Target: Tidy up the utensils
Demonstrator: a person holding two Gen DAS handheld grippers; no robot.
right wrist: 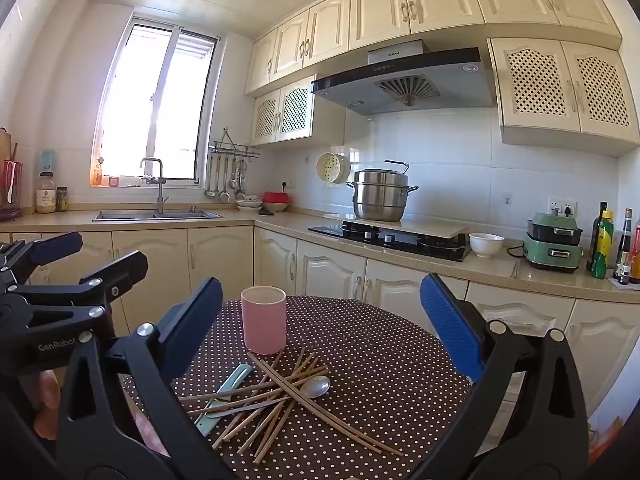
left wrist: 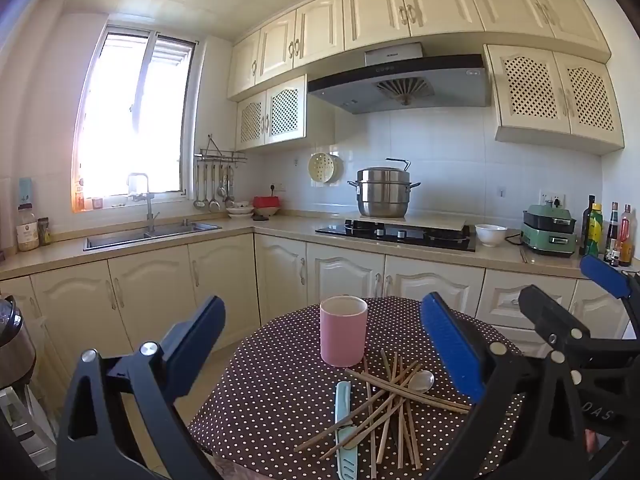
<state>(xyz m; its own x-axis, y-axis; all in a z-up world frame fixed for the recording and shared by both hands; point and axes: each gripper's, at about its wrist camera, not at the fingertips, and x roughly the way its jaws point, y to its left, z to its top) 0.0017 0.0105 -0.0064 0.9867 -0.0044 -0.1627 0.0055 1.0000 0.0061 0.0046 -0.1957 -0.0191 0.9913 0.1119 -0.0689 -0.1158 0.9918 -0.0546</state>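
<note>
Black gripper frames with blue finger pads fill the foreground of both wrist views. Seen from its own camera, the left gripper [left wrist: 320,344] is spread to its widest, with nothing held between its pads. The right gripper [right wrist: 320,332] is likewise spread wide and holds nothing. Each gripper is also seen at the edge of the other's view, the two being held side by side above the near edge of a round table [right wrist: 384,344].

The table is covered by a dark brown cloth with small white dots. On it a loose heap of utensils is found, just in front of a pink cup [right wrist: 264,318]. The cup is cylindrical, upright, matte pink outside and pale inside, and appears empty as far as its rim allows to be seen.

The heap is made up mostly of chopsticks [right wrist: 288,392], thin, light brown and wooden-looking, crossed over one another at many angles so that no two lie parallel for long. One pair is stretched out towards the near right of the pile. A metal spoon [right wrist: 316,386] is laid among them, its shiny bowl facing up at the right side of the heap and its handle buried beneath the sticks. A small knife in a pale mint-green sheath [right wrist: 226,394] is placed at the left side of the pile, partly crossed by chopsticks.
</note>
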